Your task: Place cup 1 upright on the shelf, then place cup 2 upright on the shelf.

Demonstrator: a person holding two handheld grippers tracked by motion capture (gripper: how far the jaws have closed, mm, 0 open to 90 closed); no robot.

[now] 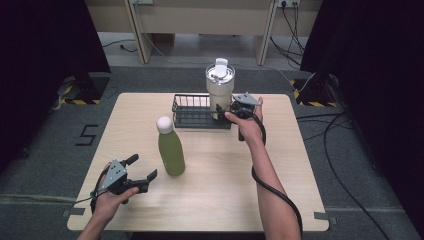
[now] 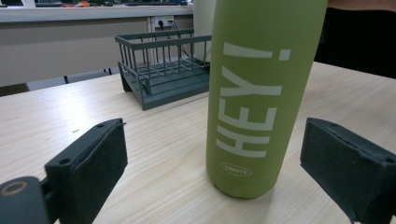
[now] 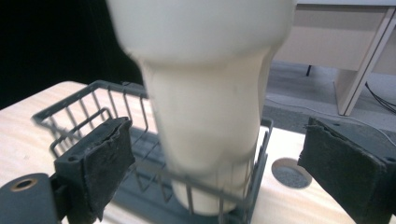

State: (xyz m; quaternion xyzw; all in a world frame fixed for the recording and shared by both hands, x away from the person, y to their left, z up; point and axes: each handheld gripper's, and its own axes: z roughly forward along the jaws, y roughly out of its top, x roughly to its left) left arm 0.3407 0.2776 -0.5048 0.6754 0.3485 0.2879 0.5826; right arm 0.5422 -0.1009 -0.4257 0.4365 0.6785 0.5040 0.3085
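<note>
Wooden table [image 1: 210, 200]; right hand-held gripper [image 1: 226, 107] open around tumbler [image 1: 219, 87]; left hand-held gripper [image 1: 142, 167] open.

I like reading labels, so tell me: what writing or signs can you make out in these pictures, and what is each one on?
"HEY!" in big white letters running up the side of the green bottle.
A small white oval logo low on the same bottle, too small to read surely.
"5" painted in black on the grey floor left of the table.
The cream tumbler and the wire basket show no writing.
</note>
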